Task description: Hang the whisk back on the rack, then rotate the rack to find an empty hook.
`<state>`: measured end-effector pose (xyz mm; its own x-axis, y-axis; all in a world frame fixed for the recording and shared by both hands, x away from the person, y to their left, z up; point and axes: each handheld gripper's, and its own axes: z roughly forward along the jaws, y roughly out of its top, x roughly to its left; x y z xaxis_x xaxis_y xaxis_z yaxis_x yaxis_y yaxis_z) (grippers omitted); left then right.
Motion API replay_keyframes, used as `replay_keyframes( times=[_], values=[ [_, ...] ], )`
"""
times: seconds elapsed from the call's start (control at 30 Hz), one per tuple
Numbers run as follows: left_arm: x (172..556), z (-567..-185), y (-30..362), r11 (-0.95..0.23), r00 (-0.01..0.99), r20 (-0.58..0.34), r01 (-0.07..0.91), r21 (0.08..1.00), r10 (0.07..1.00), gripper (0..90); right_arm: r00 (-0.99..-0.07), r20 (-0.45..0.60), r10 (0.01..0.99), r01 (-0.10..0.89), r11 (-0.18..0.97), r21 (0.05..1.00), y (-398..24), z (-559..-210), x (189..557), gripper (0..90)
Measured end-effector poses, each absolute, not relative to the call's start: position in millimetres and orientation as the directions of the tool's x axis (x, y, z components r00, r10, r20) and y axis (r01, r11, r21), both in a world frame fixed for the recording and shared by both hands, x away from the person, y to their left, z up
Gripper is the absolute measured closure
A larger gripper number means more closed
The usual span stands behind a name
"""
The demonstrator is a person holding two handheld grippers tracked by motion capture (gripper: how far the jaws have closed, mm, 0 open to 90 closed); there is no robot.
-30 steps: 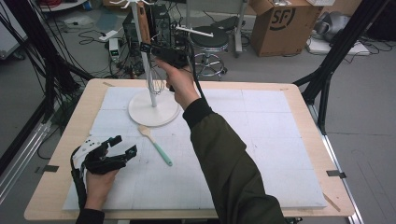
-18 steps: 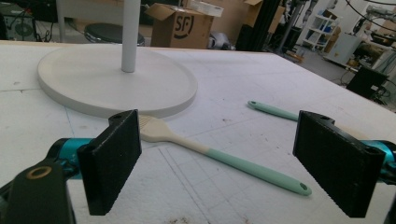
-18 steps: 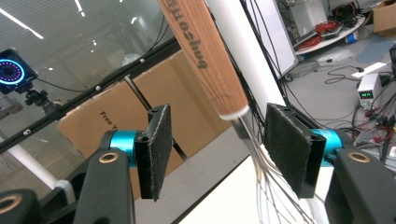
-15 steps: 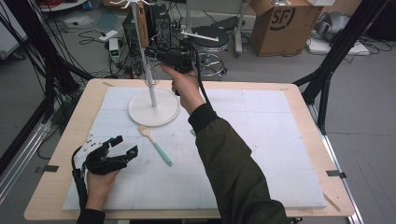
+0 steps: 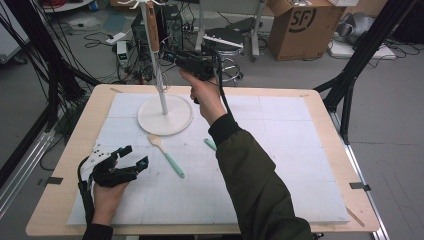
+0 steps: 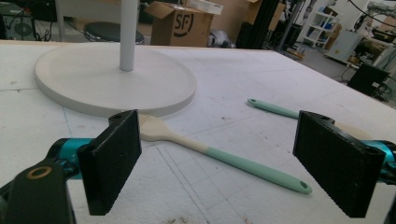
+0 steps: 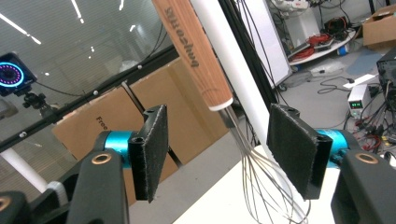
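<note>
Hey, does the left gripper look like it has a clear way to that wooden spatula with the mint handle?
Probably yes. The left gripper is open and the spatula lies flat just ahead, nothing between them.

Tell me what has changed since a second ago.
The right claw has eased back from the hanging whisk, its jaws just opening; the whisk hangs between them, unpressed. The left claw, the spatula and the stand stayed put.
</note>
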<state>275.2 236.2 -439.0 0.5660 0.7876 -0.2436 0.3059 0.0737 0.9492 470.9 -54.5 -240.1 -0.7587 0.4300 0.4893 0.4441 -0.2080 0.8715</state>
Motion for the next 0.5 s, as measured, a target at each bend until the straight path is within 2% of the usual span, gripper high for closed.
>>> replay_keyframes(
  times=[0.23,0.27,0.33,0.43,0.5],
  values=[
    [276,-439,237,0.075,0.566,-0.244,0.305,0.949,0.787,15.8,-0.775,0.502,0.384,0.427,-0.268,0.864,-57,-232,472,30.6],
    [276,-439,237,0.075,0.567,-0.245,0.306,0.949,0.787,15.9,-0.77,0.501,0.395,0.42,-0.276,0.864,-56,-230,473,32.6],
    [276,-439,237,0.08,0.567,-0.246,0.303,0.95,0.786,15.9,-0.769,0.493,0.406,0.404,-0.289,0.868,-56,-223,473,48.7],
    [276,-439,238,0.081,0.565,-0.248,0.304,0.949,0.787,15.9,-0.775,0.474,0.418,0.377,-0.297,0.878,-55,-216,471,56.0],
    [276,-439,239,0.085,0.564,-0.253,0.307,0.948,0.786,15.9,-0.772,0.477,0.42,0.381,-0.295,0.876,-53,-212,473,56.9]
  ],
)
